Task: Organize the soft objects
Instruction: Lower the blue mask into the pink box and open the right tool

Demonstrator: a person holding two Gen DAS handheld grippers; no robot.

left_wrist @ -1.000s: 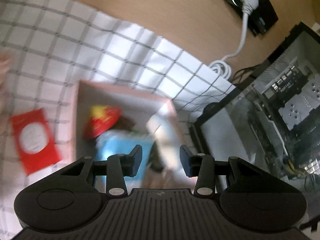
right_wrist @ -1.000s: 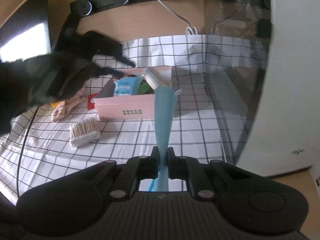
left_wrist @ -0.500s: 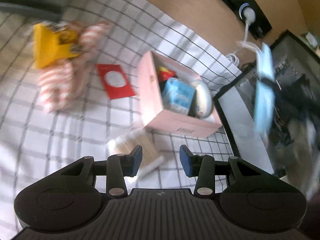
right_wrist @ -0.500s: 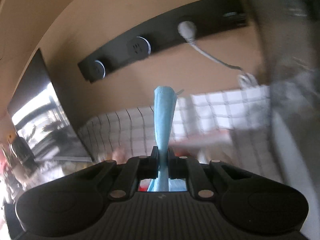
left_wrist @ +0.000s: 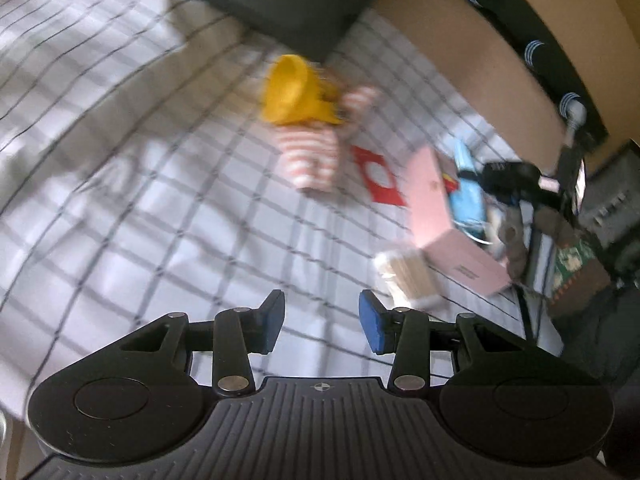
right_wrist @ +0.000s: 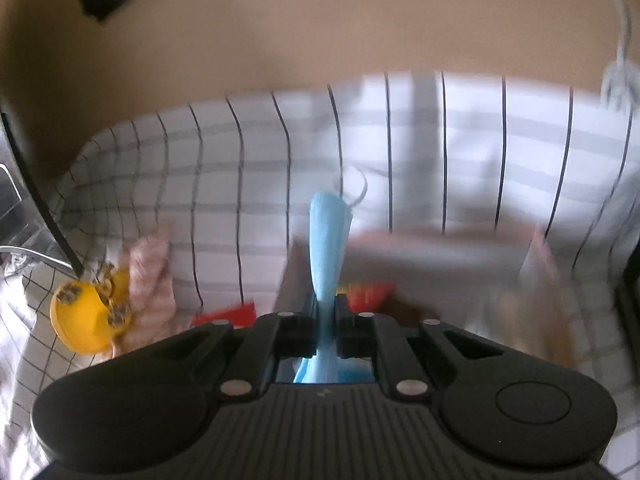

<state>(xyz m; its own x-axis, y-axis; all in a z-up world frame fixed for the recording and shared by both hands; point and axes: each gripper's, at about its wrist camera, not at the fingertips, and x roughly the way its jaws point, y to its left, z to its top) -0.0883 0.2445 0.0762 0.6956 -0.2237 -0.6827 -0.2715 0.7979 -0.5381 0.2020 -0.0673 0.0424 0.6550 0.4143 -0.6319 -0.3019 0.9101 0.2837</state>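
Checked white cloth covers most of the desk, pretty blurry in both views. Pink box sits on it toward the right, with a red packet just beside it and a striped plush with a yellow hat a bit further off. Pack of cotton swabs lies right next to the box. Right gripper is clamped tight on a blue face mask, held up over the box. Left gripper is spread wide, holding nothing.
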